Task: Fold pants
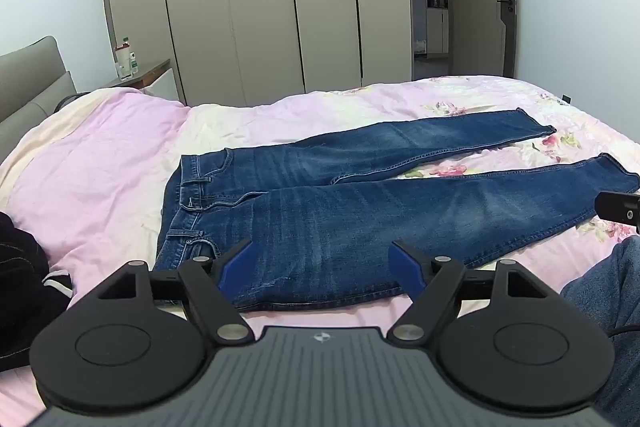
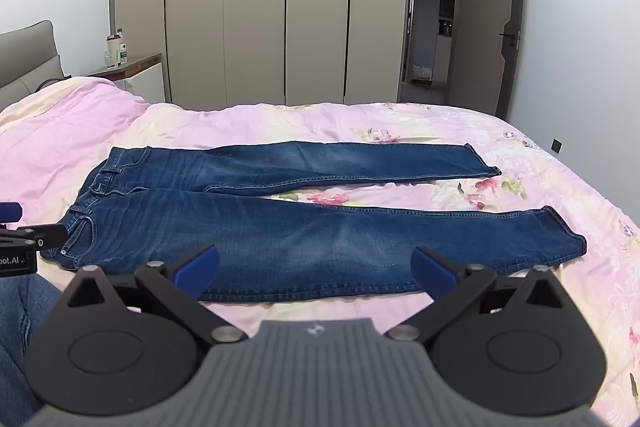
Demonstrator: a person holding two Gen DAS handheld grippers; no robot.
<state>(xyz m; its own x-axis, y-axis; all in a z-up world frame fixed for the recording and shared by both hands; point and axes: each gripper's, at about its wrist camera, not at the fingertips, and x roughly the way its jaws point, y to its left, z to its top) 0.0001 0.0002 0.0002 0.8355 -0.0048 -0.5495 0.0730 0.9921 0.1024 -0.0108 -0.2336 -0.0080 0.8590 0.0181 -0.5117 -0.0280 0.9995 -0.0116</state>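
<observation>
The jeans (image 2: pixel 280 227) are deep indigo blue, faded paler along the thighs, with lighter stitching at the seams. The quilt (image 2: pixel 540 187) under them is soft pink and cream, printed with rose and green flowers toward the right. The wardrobe doors (image 2: pixel 260 7) at the far wall are plain beige. Both grippers' pads (image 1: pixel 236 263) are blue on black arms.
</observation>
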